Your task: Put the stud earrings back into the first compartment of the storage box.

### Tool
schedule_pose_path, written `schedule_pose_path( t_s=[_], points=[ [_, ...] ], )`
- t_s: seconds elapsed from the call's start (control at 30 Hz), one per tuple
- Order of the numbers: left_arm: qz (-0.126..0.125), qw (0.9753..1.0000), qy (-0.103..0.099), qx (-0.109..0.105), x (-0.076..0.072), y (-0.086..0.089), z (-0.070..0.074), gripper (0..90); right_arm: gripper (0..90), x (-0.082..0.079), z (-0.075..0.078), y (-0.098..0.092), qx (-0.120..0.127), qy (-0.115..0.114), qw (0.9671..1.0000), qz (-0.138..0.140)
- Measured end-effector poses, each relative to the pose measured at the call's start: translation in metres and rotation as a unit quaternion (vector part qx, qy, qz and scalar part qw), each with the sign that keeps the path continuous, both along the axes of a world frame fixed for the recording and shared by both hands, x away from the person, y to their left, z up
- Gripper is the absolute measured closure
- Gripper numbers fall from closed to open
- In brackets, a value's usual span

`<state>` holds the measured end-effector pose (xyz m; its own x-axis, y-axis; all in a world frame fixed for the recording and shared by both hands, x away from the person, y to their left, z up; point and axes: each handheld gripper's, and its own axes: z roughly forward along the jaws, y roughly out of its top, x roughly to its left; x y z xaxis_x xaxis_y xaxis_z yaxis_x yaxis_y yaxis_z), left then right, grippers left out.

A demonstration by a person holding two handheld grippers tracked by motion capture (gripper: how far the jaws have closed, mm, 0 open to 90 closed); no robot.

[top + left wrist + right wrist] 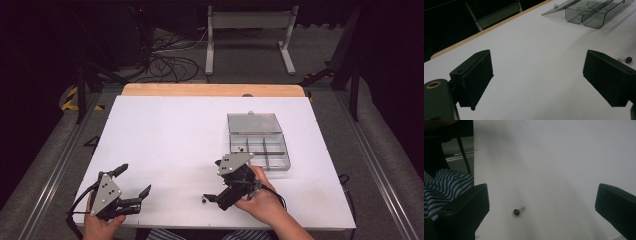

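A tiny dark red bead with a silver loop [516, 212] lies on the white table [165, 140], near its front edge [203, 200]. My right gripper [214, 181] is open just right of the bead and low over the table. In the right gripper view [542, 197] the bead lies between the two jaws, nearer the left one, and touches neither. My left gripper [134, 180] is open at the front left with nothing in it [537, 67]. In that gripper's view the bead [628, 59] shows just past its right jaw.
A clear compartment box [260, 150] stands at the right middle of the table, its lid [254, 122] laid open behind it; it also appears far off [596, 12]. A wooden strip [212, 90] edges the table's back. Striped clothing [446, 187] lies beyond the front edge.
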<state>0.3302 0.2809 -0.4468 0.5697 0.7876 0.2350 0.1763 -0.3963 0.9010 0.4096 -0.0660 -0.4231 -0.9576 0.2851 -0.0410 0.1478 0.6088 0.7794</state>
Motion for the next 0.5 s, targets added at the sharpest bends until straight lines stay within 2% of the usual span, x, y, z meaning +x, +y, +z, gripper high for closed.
schedule_pose_path(
  t_s=[0.1,0.37,0.5],
  points=[
    [0.0,1.0,-0.001,0.001,0.0,0.0,0.0,9.9,0.0,-0.001,-0.006,0.003,-0.006,0.01,0.9999,0.005],
    [-0.001,1.0,-0.001,0.001,0.0,0.0,0.0,9.9,0.0,-0.002,-0.025,0.014,-0.037,0.06,0.9974,0.018],
    [-0.001,1.0,-0.002,0.001,0.0,0.0,0.0,9.8,1.1,-0.003,-0.034,0.018,-0.052,0.069,0.9961,0.02]
  ],
)
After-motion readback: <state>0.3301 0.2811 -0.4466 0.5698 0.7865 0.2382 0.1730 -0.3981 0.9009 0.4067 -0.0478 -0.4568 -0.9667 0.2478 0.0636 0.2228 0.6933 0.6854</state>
